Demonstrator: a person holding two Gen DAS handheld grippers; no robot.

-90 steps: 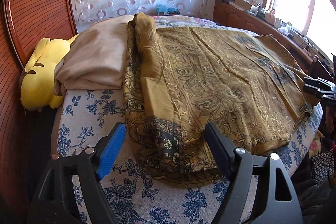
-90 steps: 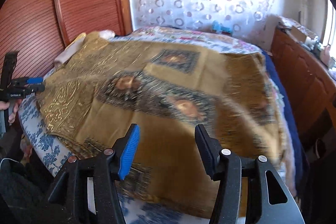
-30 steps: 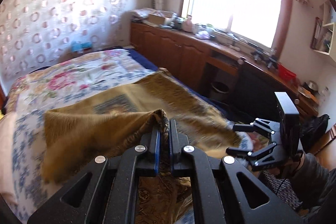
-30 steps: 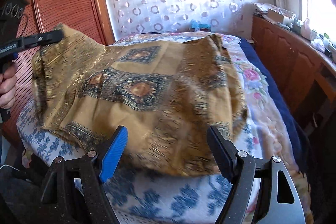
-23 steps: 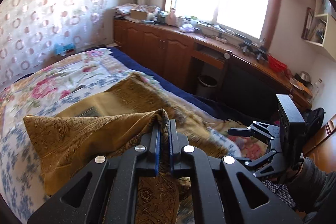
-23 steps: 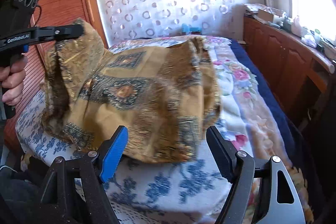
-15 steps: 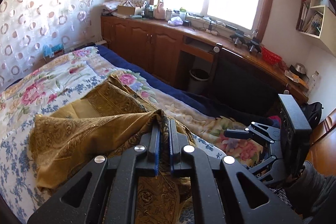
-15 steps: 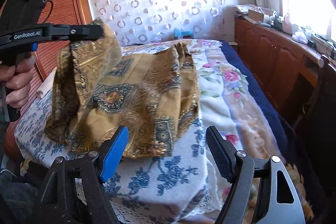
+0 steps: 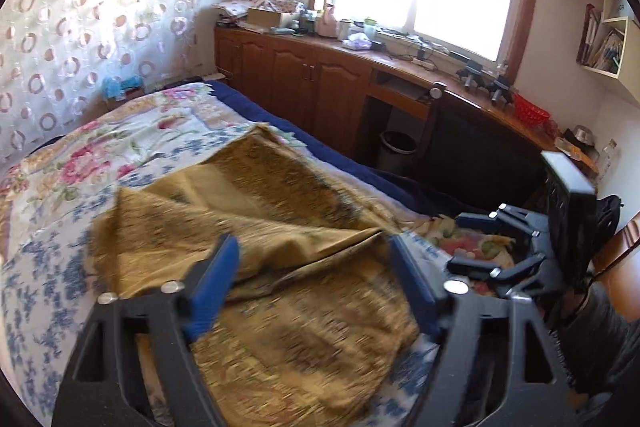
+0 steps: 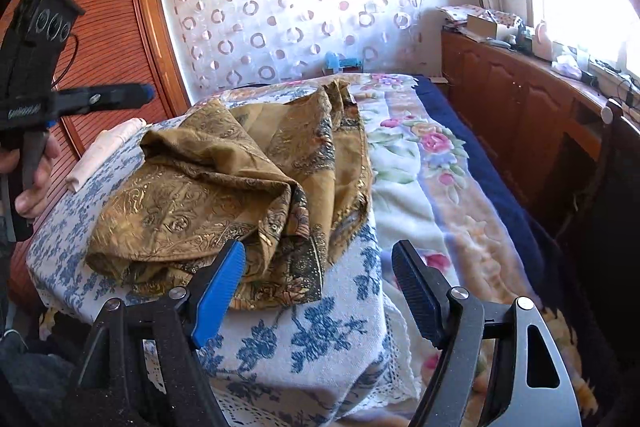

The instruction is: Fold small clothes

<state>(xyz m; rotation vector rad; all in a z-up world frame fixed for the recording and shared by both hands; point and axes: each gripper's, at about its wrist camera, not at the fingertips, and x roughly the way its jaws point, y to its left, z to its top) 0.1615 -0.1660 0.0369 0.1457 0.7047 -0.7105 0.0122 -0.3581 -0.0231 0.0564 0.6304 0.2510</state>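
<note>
- The brown patterned cloth (image 10: 224, 195) lies in a loose, rumpled heap on the blue-flowered cover (image 10: 312, 339) at the near end of the bed (image 10: 416, 163); one layer is thrown over another, edges uneven.
- Handling, judged: thin, soft and light; it drapes and creases freely, holds no shape, and its sheen suggests it may slide on itself. No fragility concern.
- Hold points, judged: the dark-bordered hem and corners at the near edge give the firmest pinch; a grip mid-panel would only bunch it.
- Left gripper (image 9: 312, 267): jaws opening, cloth below and between them, pads not pressing on it. The view is motion-blurred.
- Right gripper (image 10: 320, 279): jaws spread wide, empty, poised just off the cloth's near edge.
- A folded pale cloth (image 10: 108, 151) rests at the bed's far left, apart from the heap.
- Wooden cabinets (image 10: 520, 99) run along the window side.
</note>
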